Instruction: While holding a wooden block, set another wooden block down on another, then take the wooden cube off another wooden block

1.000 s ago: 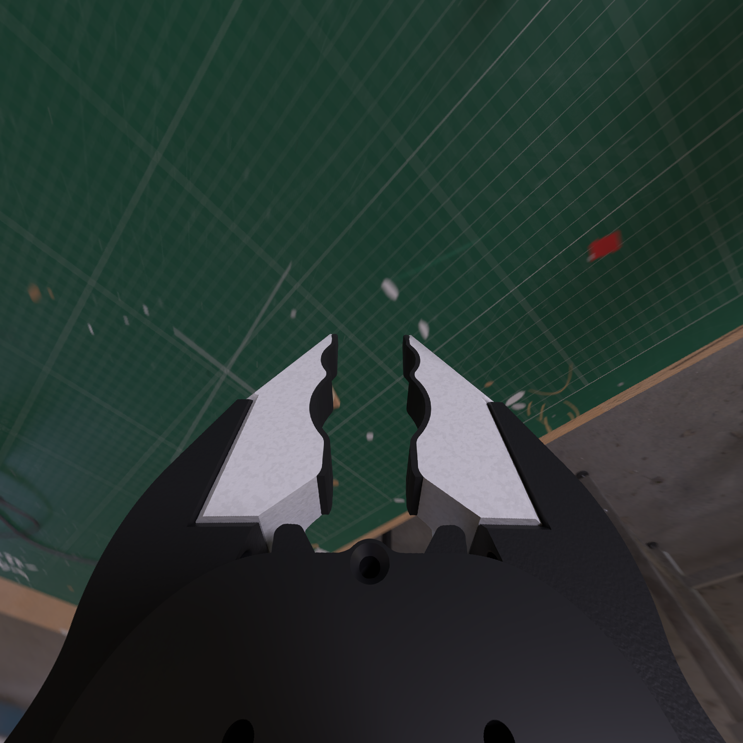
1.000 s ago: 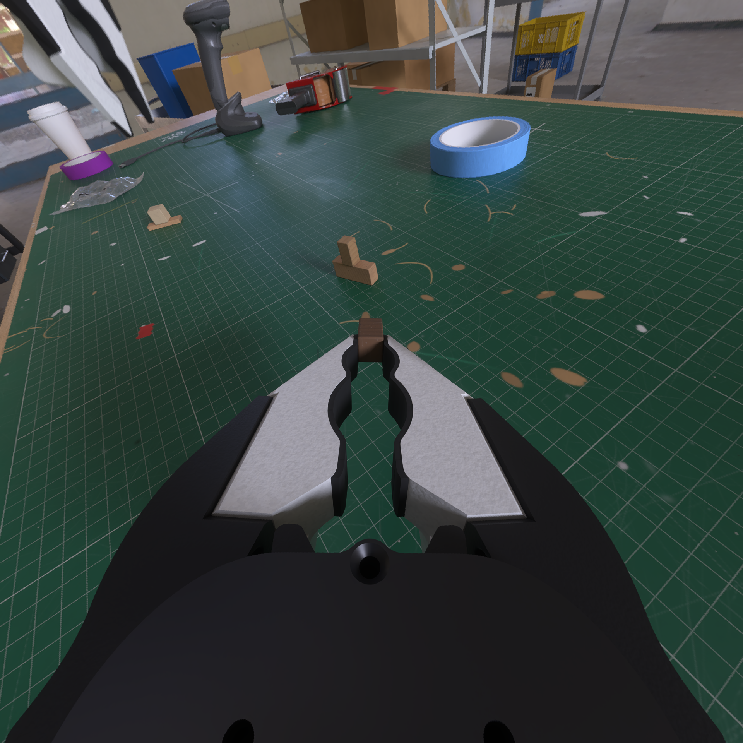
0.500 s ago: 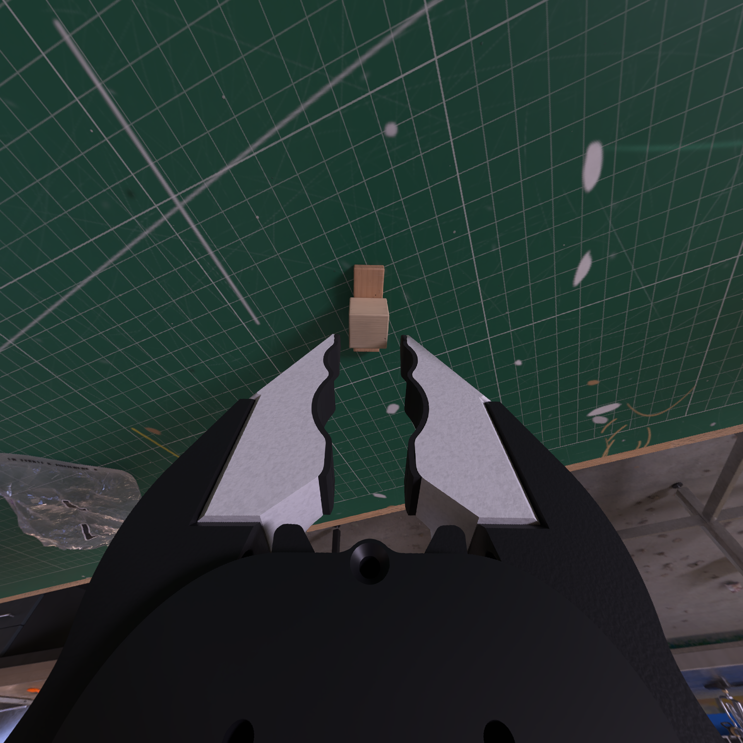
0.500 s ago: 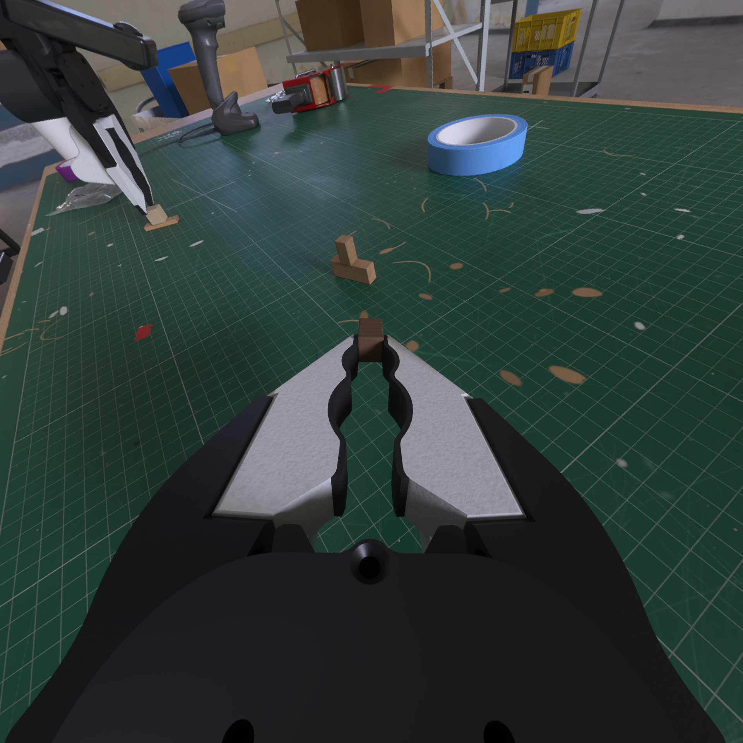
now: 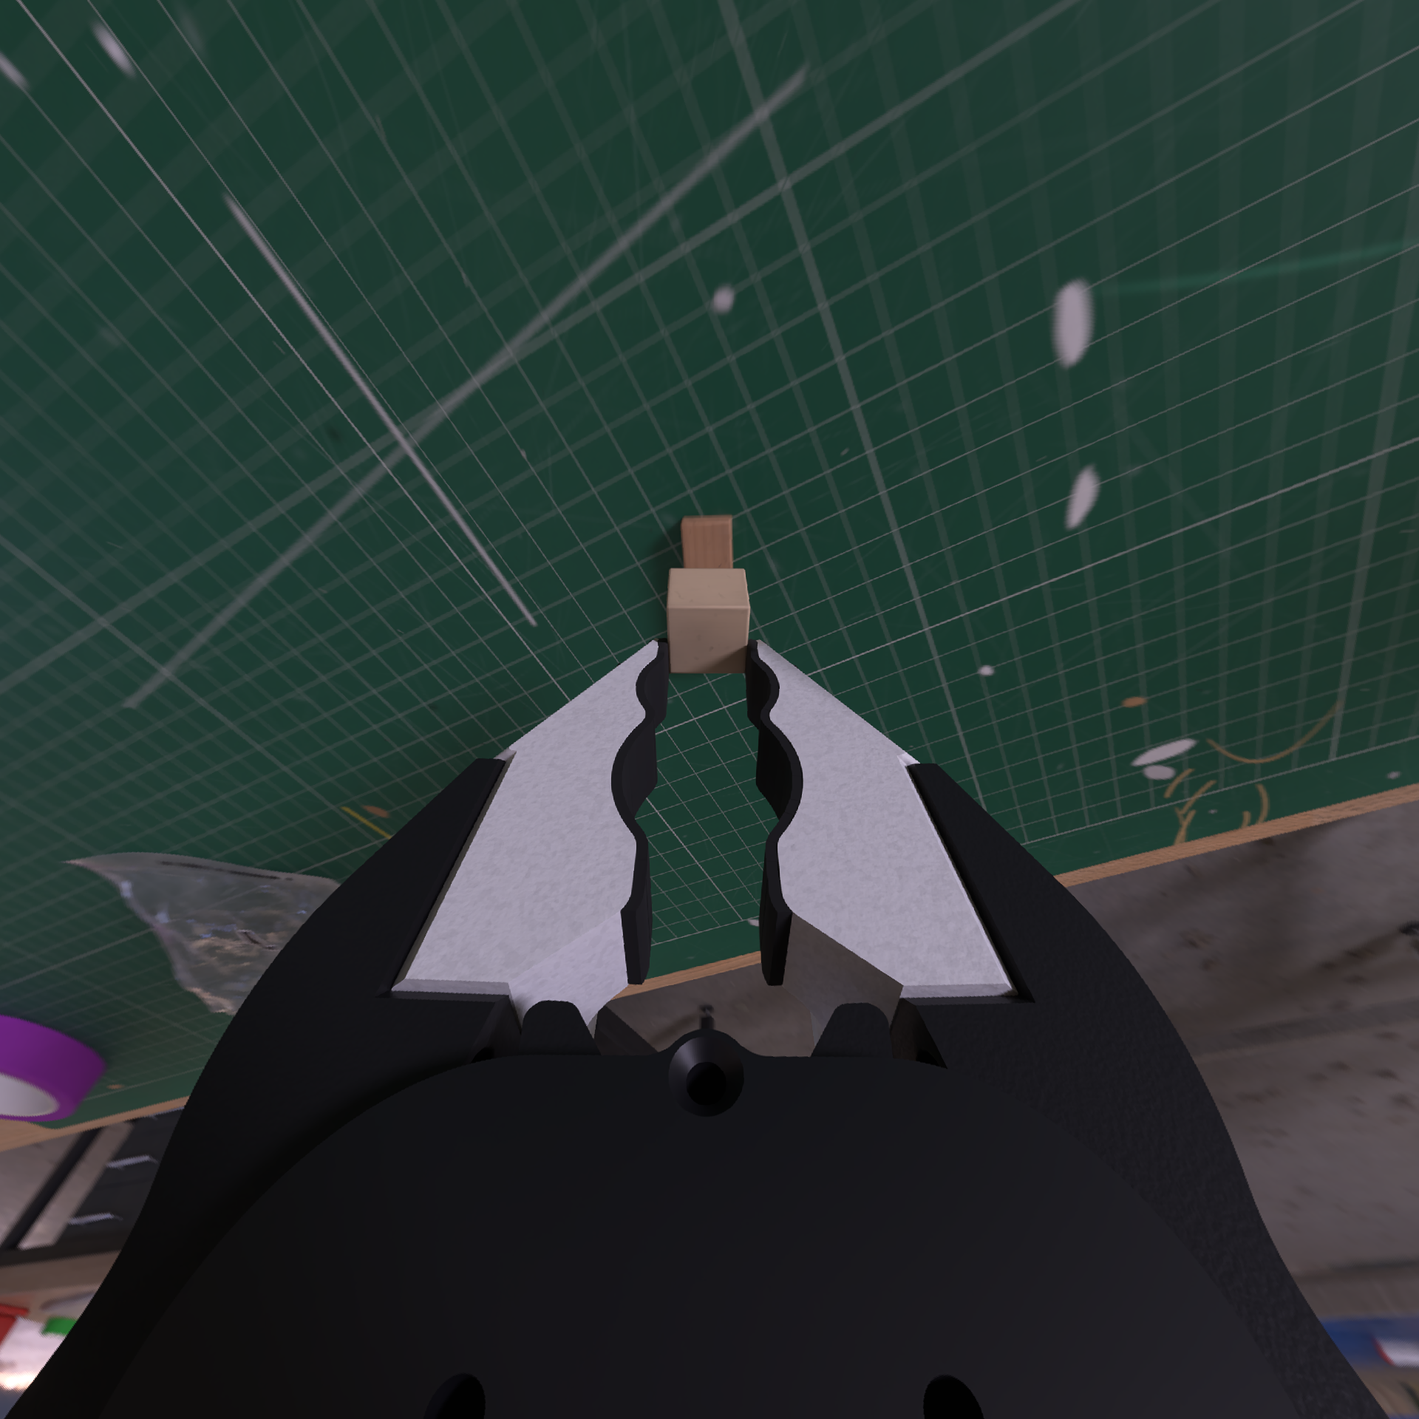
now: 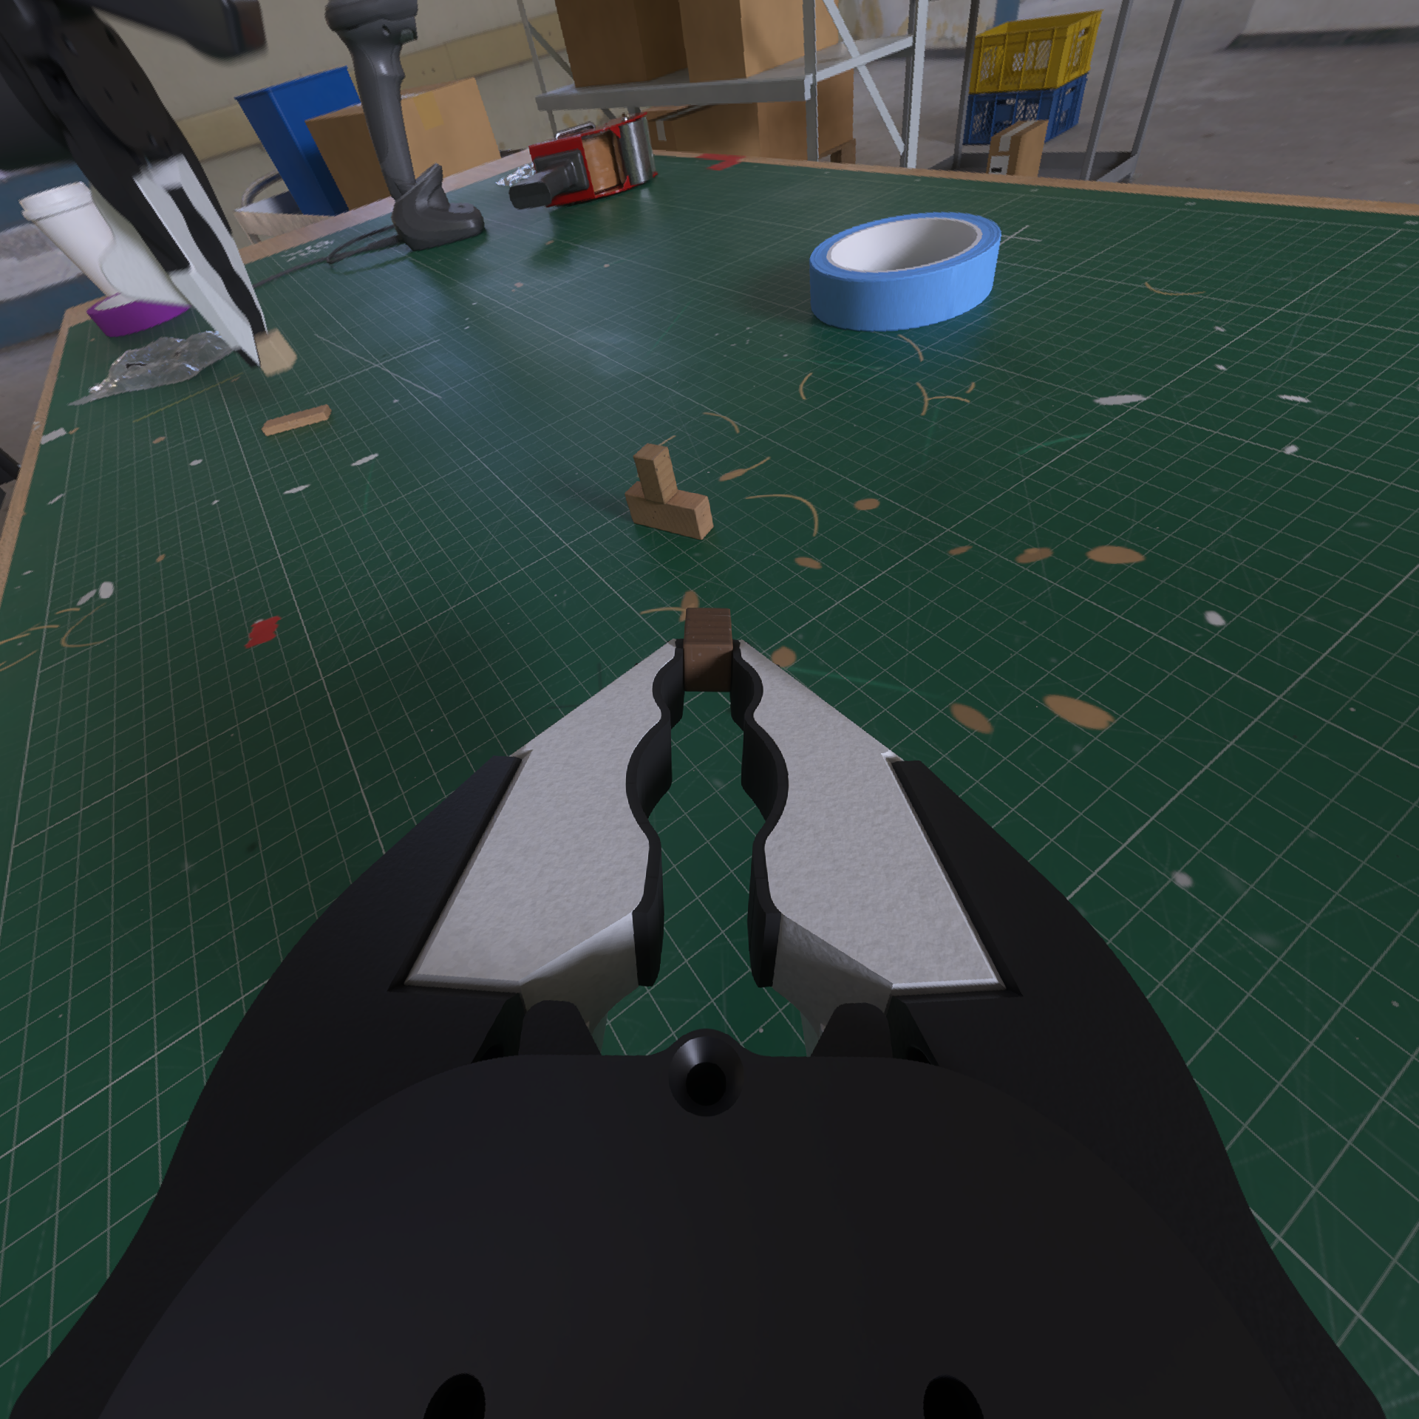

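The left hand-held gripper [image 5: 707, 662] pinches the pale cube [image 5: 707, 620] at its fingertips, lifted clear of the flat block [image 6: 296, 421] on the tabletop [image 6: 461, 614], which lies below it. The right hand-held gripper [image 6: 707, 666] clamps a dark block [image 6: 707, 649], well apart from both

Green mat [image 6: 1075, 768]: tape roll [image 6: 904, 270], blocks [image 6: 666, 503].

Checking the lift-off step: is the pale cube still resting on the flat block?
No, the pale cube hangs raised in the left gripper, apart from the flat block.
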Motion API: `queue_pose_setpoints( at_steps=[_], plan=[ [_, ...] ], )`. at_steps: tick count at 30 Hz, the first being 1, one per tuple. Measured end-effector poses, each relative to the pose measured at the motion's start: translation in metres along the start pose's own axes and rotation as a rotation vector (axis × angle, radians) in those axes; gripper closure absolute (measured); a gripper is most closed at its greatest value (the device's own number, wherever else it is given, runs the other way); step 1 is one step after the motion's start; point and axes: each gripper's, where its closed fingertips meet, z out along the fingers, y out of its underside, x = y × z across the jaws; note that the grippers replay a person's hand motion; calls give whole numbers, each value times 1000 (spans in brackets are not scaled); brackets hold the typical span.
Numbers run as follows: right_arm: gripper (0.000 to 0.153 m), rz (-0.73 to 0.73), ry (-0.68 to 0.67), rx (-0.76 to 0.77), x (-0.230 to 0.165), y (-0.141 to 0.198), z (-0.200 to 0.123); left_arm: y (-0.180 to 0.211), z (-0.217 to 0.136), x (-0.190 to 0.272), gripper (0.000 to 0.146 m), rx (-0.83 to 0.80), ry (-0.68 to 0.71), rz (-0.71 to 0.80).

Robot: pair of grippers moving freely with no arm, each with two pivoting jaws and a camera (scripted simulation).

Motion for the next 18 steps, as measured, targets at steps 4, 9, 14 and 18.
queue_pose_setpoints(
  at_steps=[4, 9, 14, 18],
  plan=[
    [142, -2, 0, -2, 0, 0, 0, -40, -55, 25, 127, 151, -55, 102],
    [142, -3, -3, -5, 0, 1, 0, -114, -104, 106, 127, 327, -50, 352],
    [142, 1, -10, -2, -1, 0, 0, -180, -104, 199, 127, 323, -18, 620],
    [142, 4, -16, 5, -1, 0, 0, -227, -80, 254, 127, 266, -15, 751]
  ],
)
